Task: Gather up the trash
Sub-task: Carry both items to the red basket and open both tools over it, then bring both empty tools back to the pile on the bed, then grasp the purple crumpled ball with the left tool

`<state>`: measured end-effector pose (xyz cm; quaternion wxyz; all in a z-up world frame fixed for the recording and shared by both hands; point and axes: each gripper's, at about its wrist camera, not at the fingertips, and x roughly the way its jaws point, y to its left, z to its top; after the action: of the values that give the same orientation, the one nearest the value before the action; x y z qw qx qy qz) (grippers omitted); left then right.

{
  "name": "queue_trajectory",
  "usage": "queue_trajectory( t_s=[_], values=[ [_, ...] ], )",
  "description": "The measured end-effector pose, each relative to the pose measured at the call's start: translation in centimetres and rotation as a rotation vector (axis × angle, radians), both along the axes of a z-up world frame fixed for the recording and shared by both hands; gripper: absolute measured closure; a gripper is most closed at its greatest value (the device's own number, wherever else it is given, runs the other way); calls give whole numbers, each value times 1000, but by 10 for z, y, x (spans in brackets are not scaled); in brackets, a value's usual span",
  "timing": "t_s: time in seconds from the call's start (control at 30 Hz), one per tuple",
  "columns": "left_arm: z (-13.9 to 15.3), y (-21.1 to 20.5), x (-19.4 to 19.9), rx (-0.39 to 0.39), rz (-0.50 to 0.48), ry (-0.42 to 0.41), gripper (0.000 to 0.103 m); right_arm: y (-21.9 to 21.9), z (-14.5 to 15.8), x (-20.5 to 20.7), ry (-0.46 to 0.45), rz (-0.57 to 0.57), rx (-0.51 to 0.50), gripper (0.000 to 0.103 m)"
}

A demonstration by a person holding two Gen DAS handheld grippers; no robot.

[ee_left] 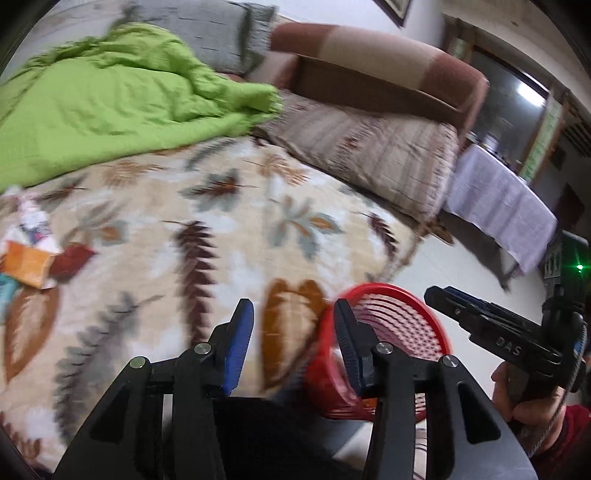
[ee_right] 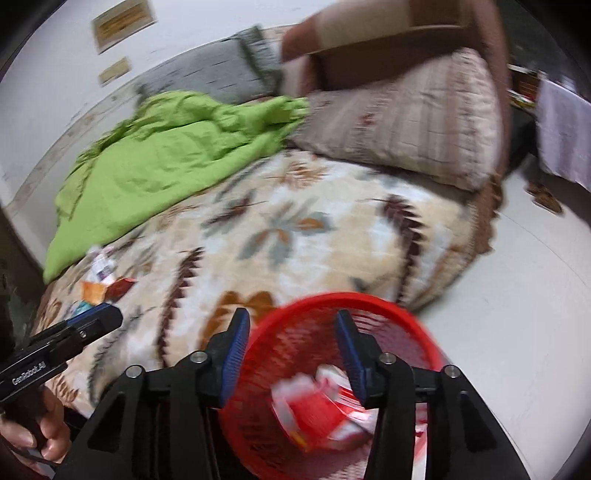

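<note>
A red mesh basket (ee_right: 295,332) stands on the floor by the bed's near edge, with red and white wrappers (ee_right: 325,402) inside; it also shows in the left wrist view (ee_left: 391,317). My right gripper (ee_right: 291,325) is open and empty above the basket's rim. My left gripper (ee_left: 293,314) is open and empty over the bed edge, left of the basket. A small pile of trash (ee_left: 29,254), with orange, white and red wrappers, lies on the leaf-print blanket at the left, seen also in the right wrist view (ee_right: 101,280).
A crumpled green sheet (ee_left: 110,92) covers the bed's far left. A striped pillow (ee_left: 369,155) and a grey pillow (ee_left: 214,33) lie by the brown headboard (ee_left: 388,59). A cloth-covered table (ee_left: 495,199) stands on the pale floor (ee_right: 517,295) at right.
</note>
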<state>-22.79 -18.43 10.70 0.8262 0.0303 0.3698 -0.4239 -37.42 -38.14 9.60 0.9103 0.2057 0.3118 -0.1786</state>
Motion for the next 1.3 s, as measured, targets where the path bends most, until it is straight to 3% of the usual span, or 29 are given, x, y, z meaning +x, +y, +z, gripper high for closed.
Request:
queue_trajectory(
  t_s=[0.37, 0.6, 0.77, 1.0, 1.1, 1.3],
  values=[
    [2, 114, 58, 27, 309, -21, 55, 84, 7, 91, -23, 288, 5, 50],
    [-12, 213, 116, 11, 555, 54, 55, 126, 6, 126, -16, 413, 10, 50],
    [-26, 269, 162, -9, 668, 152, 55, 146, 4, 148, -4, 482, 22, 50],
    [-59, 296, 229, -66, 694, 314, 65, 161, 3, 165, 5, 526, 21, 50],
    [-72, 292, 252, -41, 697, 346, 74, 161, 1, 169, 14, 521, 24, 50],
    [-95, 286, 276, -1, 698, 387, 75, 157, -3, 181, 30, 510, 46, 50]
  ],
)
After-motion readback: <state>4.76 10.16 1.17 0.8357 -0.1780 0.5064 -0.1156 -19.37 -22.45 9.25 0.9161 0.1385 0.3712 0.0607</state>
